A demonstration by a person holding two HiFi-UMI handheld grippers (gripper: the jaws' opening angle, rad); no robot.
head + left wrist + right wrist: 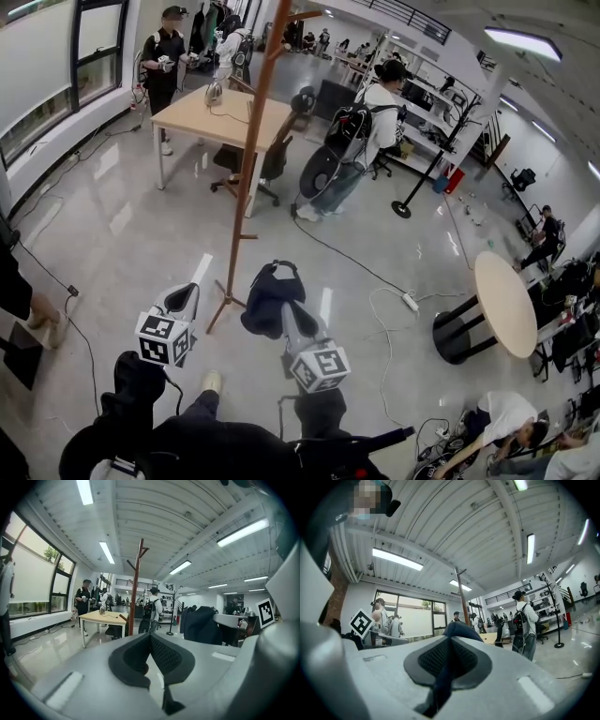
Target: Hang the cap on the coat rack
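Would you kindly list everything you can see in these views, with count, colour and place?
coat rack: one, brown, standing on the floor ahead
cap: one, dark blue, held in the right tongs
rectangular table: one, light wood, behind the rack
round table: one, light wood, right side
power strip: one, white, floor left of the round table
people: several, varied clothing, around the room
left tongs: one, grey, shut, empty
right tongs: one, grey, shut on the cap
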